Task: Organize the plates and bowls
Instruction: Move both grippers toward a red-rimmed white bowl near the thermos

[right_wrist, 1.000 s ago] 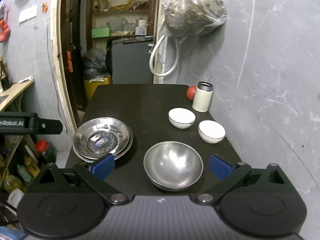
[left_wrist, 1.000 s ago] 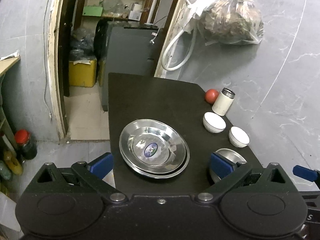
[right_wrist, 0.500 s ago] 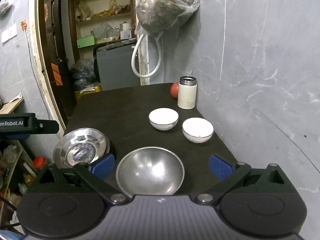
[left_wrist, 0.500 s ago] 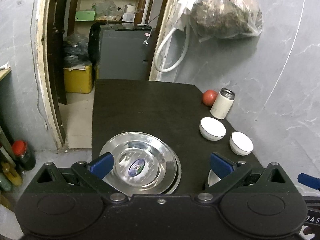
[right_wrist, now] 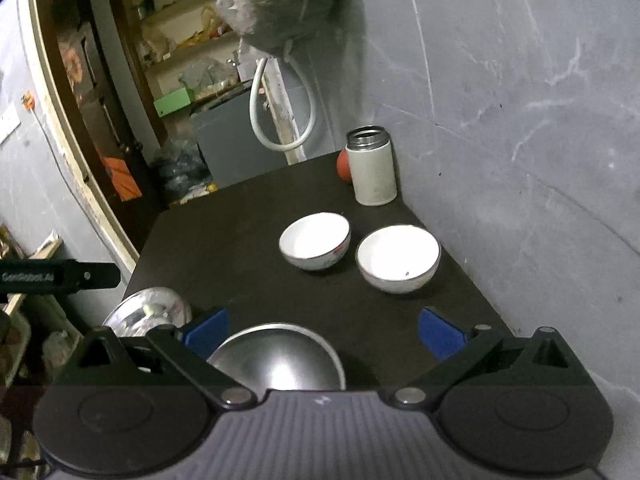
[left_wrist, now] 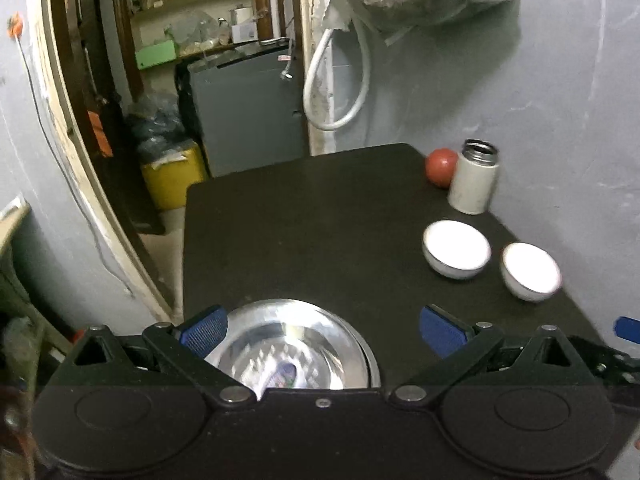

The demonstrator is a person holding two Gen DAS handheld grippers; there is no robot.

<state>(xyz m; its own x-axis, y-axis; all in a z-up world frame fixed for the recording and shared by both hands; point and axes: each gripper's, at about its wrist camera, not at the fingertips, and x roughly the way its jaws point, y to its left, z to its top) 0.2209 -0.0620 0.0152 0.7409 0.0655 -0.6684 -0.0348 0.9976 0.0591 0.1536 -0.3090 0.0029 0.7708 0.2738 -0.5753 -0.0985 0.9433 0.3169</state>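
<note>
While hovering low over the near edge of the black table (left_wrist: 320, 216), left gripper (left_wrist: 320, 330) with blue pads wide apart, nothing clamped; shiny round steel plates (left_wrist: 292, 344), stacked, straight below and between the pads at the near left. Right gripper (right_wrist: 322, 330) likewise gaping and empty, above a rounded grey steel bowl (right_wrist: 276, 356) at the near middle edge. Same plates (right_wrist: 148, 314) glimpsed to the left of that bowl, near the left table edge. Farther back, toward the right side: two small white ceramic bowls (right_wrist: 315, 242) (right_wrist: 398, 258) side by side, close but apart, both upright and empty. Beyond them, at the far right corner: white cylindrical flask with an open steel mouth (right_wrist: 371, 166), standing upright, and a red round fruit (right_wrist: 343, 165) just behind, partly hidden. Past the table: grey cabinet (left_wrist: 244, 114), looped white hose (left_wrist: 334, 80), bulging clear plastic bag (right_wrist: 280, 0) hung high on the grey wall.
</note>
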